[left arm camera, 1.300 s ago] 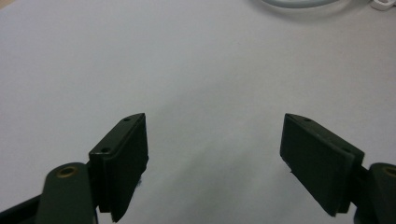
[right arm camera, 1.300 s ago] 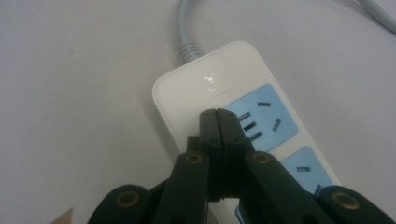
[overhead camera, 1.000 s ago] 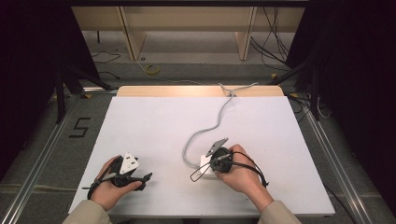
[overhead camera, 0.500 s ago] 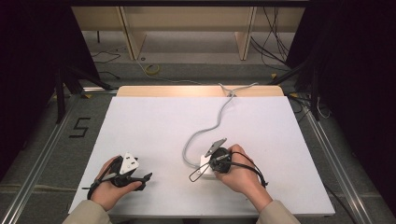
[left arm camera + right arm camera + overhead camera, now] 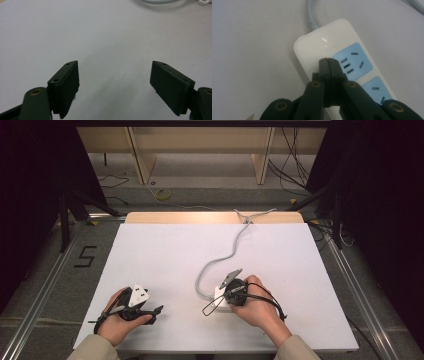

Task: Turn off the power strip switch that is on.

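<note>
Power strip (image 5: 332,65) sits on the white surface (image 5: 165,255) right of centre, near the person's edge, directly under the right claw (image 5: 328,65). In the high view the right hand (image 5: 257,305) covers most of the strip (image 5: 220,296); just the white end pokes out on the left, with its grey cord (image 5: 225,257) looping off toward the far edge.

Right claw: jaws pressed together, nothing pinched between them. Closed tips rest over the strip's top face, on the plain white band just beside the first blue socket panel (image 5: 352,61). Whether they actually touch the plastic I can't tell. My read is it's lined up to press or poke something on that face, maybe a switch, though no button is clearly visible.

Key relation: the strip's long axis runs roughly along the claw's own pointing direction, cord end (image 5: 312,17) ahead of the tips, second socket (image 5: 378,88) back under the linkage. So a move straight ahead heads for the cord end; a small shift sideways lands on the socket face.

Left claw (image 5: 115,82): jaws spread wide, empty, bare surface between them. In the high view the left claw (image 5: 150,312) is well apart from the strip, down at the near left. Right hand is clearly the nearer one. Left would have to cross to the right to help brace the strip.
</note>
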The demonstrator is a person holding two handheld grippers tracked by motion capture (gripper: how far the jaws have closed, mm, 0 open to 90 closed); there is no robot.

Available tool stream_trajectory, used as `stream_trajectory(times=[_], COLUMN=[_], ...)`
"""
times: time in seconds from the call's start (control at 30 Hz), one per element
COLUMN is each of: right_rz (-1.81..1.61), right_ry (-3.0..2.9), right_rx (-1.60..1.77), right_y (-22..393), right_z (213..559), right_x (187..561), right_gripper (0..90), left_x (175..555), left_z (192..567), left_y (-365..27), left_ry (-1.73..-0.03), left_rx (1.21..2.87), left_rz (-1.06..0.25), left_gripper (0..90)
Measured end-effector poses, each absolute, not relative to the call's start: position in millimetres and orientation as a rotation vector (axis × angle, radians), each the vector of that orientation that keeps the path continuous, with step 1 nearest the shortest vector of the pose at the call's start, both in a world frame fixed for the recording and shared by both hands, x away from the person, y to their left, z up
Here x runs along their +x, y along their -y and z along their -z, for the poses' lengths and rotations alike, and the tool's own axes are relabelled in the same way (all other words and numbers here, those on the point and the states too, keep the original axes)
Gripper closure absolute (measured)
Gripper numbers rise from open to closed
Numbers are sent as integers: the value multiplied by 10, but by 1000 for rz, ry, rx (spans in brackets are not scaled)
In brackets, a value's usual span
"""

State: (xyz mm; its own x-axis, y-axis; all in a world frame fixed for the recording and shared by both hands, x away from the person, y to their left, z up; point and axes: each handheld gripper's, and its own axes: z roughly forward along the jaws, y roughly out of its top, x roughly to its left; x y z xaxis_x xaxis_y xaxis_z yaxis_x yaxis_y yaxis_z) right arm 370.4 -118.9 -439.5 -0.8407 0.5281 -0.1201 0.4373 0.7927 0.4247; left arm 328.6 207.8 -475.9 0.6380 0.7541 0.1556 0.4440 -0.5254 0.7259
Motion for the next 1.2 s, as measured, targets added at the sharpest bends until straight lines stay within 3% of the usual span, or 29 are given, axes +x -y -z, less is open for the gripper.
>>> stream_trajectory(times=[1.2], right_rz=[-597], right_ry=[-2749], right_rx=[770], right_y=[1211], right_z=[4395], right_x=[3719], right_gripper=[900], left_x=[3292], left_z=[4762], left_y=[-2079], left_ry=[-933], left_rx=[2194], left_rz=[-606], left_gripper=[233])
